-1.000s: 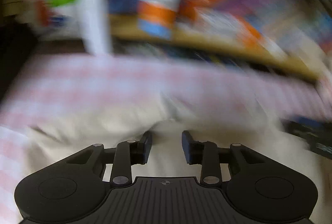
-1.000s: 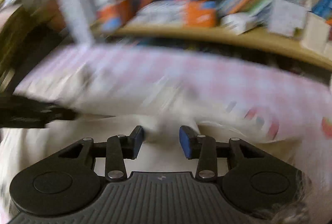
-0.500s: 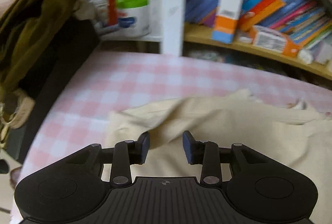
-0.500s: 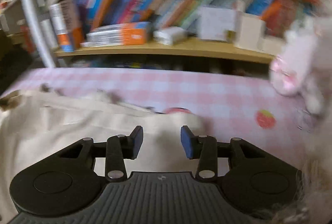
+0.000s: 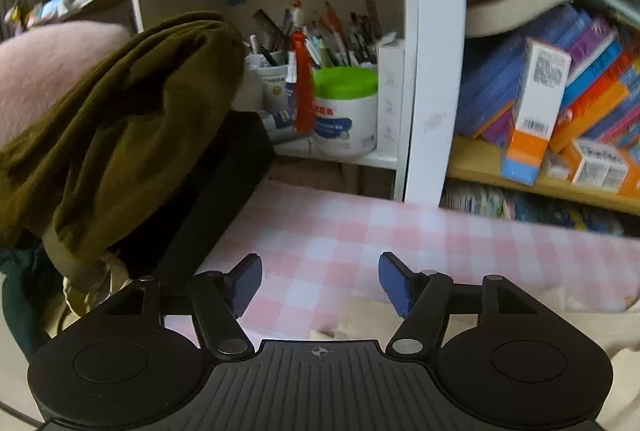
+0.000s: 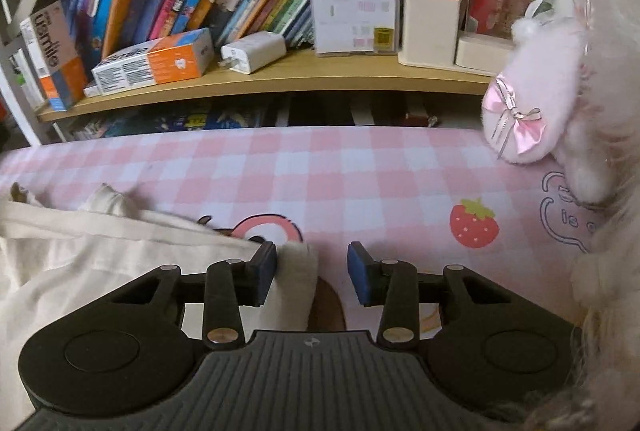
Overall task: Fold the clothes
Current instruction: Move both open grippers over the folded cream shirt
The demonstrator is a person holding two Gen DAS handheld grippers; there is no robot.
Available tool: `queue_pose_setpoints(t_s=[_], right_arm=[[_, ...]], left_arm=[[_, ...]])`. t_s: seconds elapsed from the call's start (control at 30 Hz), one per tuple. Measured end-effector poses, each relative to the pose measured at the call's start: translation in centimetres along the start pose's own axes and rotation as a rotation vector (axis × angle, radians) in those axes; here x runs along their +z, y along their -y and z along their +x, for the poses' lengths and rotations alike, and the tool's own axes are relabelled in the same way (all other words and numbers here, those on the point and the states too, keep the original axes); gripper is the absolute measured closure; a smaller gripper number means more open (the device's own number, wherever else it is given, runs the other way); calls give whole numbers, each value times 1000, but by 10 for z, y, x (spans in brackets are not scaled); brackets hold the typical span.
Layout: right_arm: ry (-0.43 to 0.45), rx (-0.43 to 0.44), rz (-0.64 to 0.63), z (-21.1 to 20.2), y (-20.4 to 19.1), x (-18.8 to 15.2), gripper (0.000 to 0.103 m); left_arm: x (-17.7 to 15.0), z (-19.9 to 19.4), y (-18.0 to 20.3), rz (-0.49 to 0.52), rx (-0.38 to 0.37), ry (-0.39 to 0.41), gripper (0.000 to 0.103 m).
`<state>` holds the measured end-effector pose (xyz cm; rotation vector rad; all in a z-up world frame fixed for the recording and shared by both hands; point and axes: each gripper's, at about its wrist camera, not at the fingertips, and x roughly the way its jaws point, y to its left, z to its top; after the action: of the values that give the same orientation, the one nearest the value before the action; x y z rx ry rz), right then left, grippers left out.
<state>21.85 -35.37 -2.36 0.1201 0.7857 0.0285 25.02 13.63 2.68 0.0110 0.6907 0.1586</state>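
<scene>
A cream garment (image 6: 100, 259) lies spread on the pink checked cloth (image 6: 360, 167). In the right wrist view its right-hand edge (image 6: 296, 271) lies between the fingers of my right gripper (image 6: 312, 273), which is open, with the edge close to the left pad. In the left wrist view only a strip of the cream garment (image 5: 560, 315) shows low at the right, partly under the gripper body. My left gripper (image 5: 320, 281) is wide open over the checked cloth (image 5: 340, 243), nothing between its pads.
An olive garment heap (image 5: 120, 135) lies on a black object (image 5: 224, 183) to the left. A white shelf post (image 5: 432, 71) and a green-lidded tub (image 5: 346, 111) stand behind. A bookshelf (image 6: 280, 79) runs along the back; a pink plush toy (image 6: 540, 103) crowds the right.
The left gripper has swung left, off the garment's middle to its left end, and opened wider. The right gripper has shifted right to the garment's right edge, still open.
</scene>
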Motion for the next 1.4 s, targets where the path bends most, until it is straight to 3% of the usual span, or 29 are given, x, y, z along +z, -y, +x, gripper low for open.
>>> queue_pose_setpoints(t_s=[0.17,0.27,0.3,0.33,0.37,0.53,0.73,0.83,0.9,1.03,1.1,1.27,1.4], right_arm=[[15,103,43,-7,2,-1,66],[-6,132,38,-2,0,-1,66],[-15,139,37,1,-1,-1,70],[-21,151,33,2,-3,0,87],[-24,167,27,3,-4,0,95],[56,124,118,-8,4,-1,97],[29,72,89,1,0,-3,95],[25,48,78,2,-1,-4,66],[42,45,80,-7,0,-6,63],[55,63,79,-29,-3,-14,47],[60,70,81,-42,-7,-20,38],[55,78,63,-70,-21,-42,28],[36,91,54,-94,-28,-65,28]], left_arm=[[-22,13,7,127,-48,-116,36],[-28,23,16,129,-70,-145,40],[-29,25,18,117,-87,-148,77],[-30,26,15,83,-88,-151,101],[-30,27,11,42,-83,-154,103],[-31,30,-7,-127,-60,-168,103],[-22,30,-8,-103,-44,-186,87],[-23,14,-8,-71,-17,-139,65],[-25,2,-9,-66,-18,-101,54],[-40,-35,-13,-102,-72,-65,41],[-50,-51,-10,-101,-91,-58,37],[-77,-86,-3,-75,-102,-73,28],[-100,-112,-2,-51,-103,-95,28]])
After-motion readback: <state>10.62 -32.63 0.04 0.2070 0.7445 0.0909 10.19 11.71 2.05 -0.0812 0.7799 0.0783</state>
